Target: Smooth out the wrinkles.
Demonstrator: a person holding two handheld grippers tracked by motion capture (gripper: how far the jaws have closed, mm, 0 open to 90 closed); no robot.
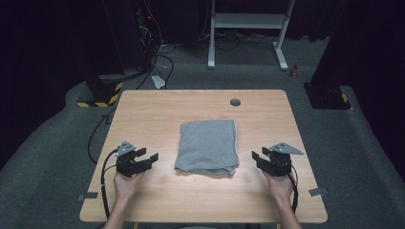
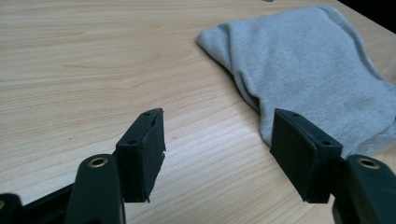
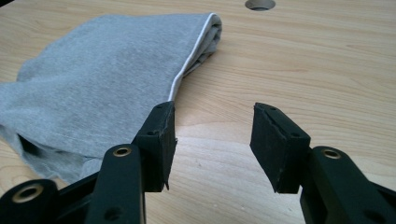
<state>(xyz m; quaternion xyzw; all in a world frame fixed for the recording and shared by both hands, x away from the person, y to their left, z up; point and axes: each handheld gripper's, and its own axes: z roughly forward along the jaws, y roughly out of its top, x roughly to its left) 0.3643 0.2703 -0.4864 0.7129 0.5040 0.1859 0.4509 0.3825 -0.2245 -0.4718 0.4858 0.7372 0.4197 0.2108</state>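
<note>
One folded grey knitted cloth (image 1: 207, 147) lies flat near the middle of the light wooden desk (image 1: 157, 109), a little toward the person's side. It is a rough rectangle with a thin white seam along its right edge, and its near edge shows several stacked layers.

Two black two-jaw grippers are held over the desk, one in each of the person's two hands. The left gripper (image 1: 147, 156) sits just left of the cloth's near left corner; the right gripper (image 1: 260, 158) sits just right of its near right corner. Both point inward at the cloth and neither touches it.

In the left gripper view the jaws stand wide apart with bare wood between them, and the cloth (image 2: 308, 70) lies beyond the right-hand jaw. In the right gripper view the jaws are likewise open and hold nothing, with the cloth (image 3: 98, 79) behind the left-hand jaw.

One round grey cable hole (image 1: 235, 102) sits in the desk near its far edge, beyond the cloth.
</note>
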